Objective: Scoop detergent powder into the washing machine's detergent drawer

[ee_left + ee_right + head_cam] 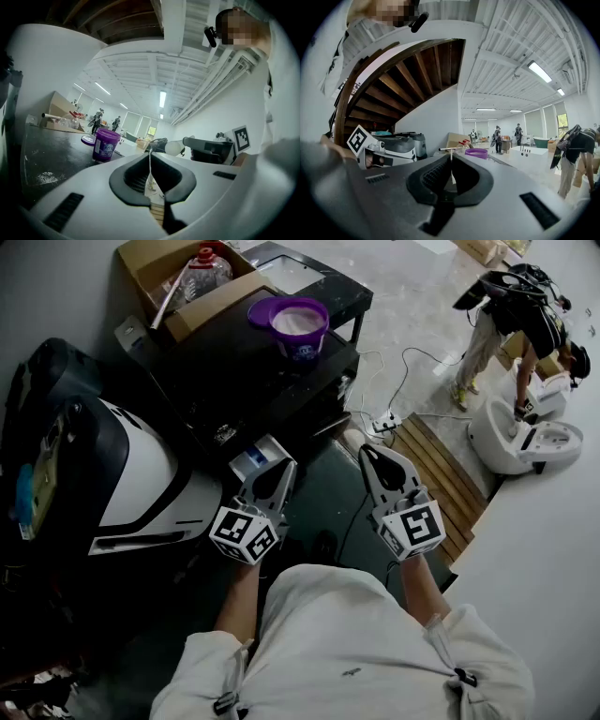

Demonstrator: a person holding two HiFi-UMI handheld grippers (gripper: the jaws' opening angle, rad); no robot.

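A purple detergent tub (300, 326) stands open with white powder inside on the black washing machine top (234, 371); its lid (261, 310) lies beside it. The white-and-blue detergent drawer (253, 458) juts out open at the machine's front. My left gripper (278, 468) hovers just right of the drawer, jaws shut and empty. My right gripper (371, 455) hangs farther right over the floor, also shut and empty. In the left gripper view the tub (106, 145) sits ahead left of the shut left gripper (151, 154). The right gripper view shows the tub's rim (476, 153) beyond the right gripper (451, 157).
A cardboard box (178, 277) holding a bottle stands behind the machine. A white and black appliance (122, 474) sits at the left. A wooden pallet (441, 474), cables and a power strip (384, 423) lie at the right. A person (511, 324) bends over a white tub (525, 432).
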